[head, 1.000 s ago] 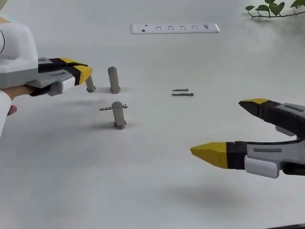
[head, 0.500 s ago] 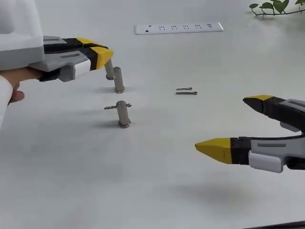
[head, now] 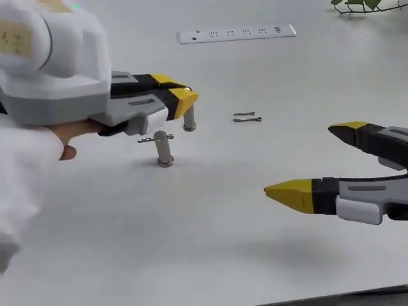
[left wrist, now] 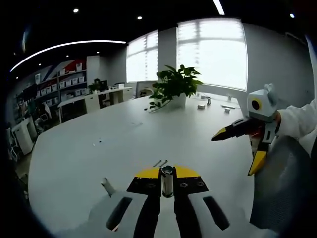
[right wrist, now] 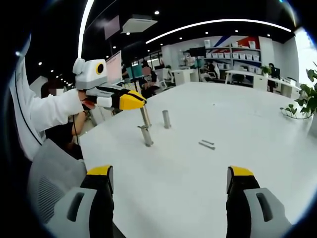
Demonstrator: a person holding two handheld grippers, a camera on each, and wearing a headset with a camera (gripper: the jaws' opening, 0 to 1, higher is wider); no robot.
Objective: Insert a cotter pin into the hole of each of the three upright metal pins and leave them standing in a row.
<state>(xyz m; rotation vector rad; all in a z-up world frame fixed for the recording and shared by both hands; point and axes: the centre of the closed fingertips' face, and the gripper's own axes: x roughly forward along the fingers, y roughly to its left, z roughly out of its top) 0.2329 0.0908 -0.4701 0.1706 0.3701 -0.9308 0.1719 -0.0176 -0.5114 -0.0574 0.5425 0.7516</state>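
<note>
Your left tool (head: 187,99) is closed on a short grey metal pin (head: 189,120), held upright; I cannot tell whether its base touches the white worktop (head: 210,242). A second metal pin (head: 164,152), crossed by a thin cotter pin (head: 148,139), stands just beside it toward the near edge. Your right tool (head: 299,159) gapes wide, empty.

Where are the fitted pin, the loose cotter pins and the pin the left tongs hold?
Fitted pin (head: 163,150): head view, middle of its shaft.
Loose cotter pins (head: 247,119): head view, nearer one's shaft.
Held pin (left wrist: 167,182): left gripper view, middle of its shaft.
</note>
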